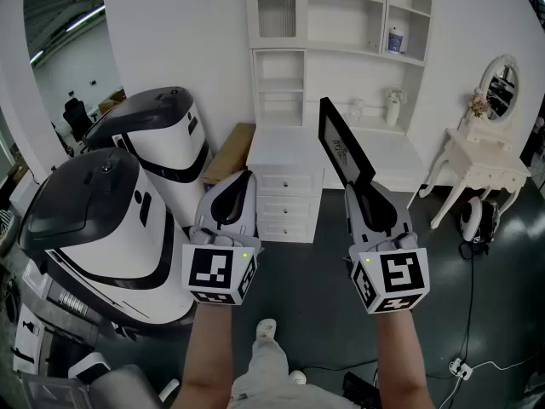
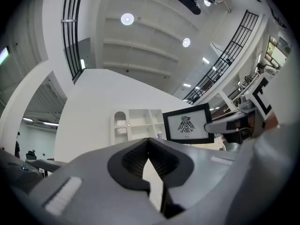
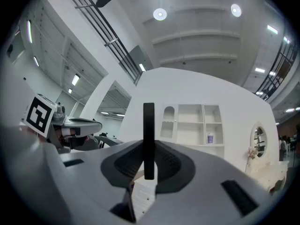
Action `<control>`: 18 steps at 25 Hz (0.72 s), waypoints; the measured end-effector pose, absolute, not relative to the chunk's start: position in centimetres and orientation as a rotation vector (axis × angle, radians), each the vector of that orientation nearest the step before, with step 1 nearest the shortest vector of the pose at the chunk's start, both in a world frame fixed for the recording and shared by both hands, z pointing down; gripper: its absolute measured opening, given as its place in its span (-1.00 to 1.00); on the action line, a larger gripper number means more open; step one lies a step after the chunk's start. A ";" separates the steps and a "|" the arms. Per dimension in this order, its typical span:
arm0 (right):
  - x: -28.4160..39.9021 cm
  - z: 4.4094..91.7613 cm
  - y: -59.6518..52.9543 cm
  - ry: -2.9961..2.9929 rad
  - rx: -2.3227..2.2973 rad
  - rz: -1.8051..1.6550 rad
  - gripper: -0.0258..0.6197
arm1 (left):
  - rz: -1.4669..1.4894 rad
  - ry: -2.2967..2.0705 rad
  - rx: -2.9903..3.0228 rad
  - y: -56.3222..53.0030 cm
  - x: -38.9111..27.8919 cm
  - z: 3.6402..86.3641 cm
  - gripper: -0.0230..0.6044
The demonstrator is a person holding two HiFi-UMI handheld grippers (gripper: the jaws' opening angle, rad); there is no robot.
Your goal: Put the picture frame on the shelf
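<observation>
A: Right gripper view: right gripper (image 3: pixel 148 165) clamps picture frame (image 3: pixel 148 121) by its rim, upright, well short of shelf (image 3: pixel 191 125). Left gripper (image 2: pixel 149 144) closed, empty.
B: Looks stiff, light, likely glazed. Rim grip suits it; avoid the face.

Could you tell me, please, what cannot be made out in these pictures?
Picture frame, right gripper view: seen edge-on, face hidden.
Caption under the print, left gripper view: too small to read.
Bottle on the shelf, head view: label too small.
Frame's bottom: hidden between the jaws of the right gripper.
</observation>
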State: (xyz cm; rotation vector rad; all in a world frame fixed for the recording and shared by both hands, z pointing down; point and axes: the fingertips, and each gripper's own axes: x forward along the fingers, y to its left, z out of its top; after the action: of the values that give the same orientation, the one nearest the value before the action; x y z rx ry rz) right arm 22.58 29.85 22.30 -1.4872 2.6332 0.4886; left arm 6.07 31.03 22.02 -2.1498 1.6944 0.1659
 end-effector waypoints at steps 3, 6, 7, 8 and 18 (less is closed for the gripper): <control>21.9 22.3 28.5 2.635 -1.477 0.510 -0.68 | 0.182 1.705 -2.141 29.8 5.3 22.0 -0.90; 20.9 22.4 26.7 2.636 -1.484 0.523 -0.68 | 0.196 1.718 -2.138 28.0 4.0 22.1 -0.90; 20.6 22.4 25.9 2.638 -1.484 0.524 -0.68 | 0.201 1.724 -2.137 27.3 3.5 22.1 -0.90; 20.2 22.5 25.1 2.642 -1.483 0.523 -0.68 | 0.206 1.731 -2.137 26.5 3.0 22.1 -0.90; 16.2 21.9 15.2 2.672 -1.479 0.551 -0.68 | 0.243 1.755 -2.131 16.2 -1.5 21.5 -0.90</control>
State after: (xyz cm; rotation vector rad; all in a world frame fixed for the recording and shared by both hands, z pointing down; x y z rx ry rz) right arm 16.19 15.19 21.88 -1.4790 2.6723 0.5507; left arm -1.54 16.25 21.48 -2.1314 1.7550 0.2428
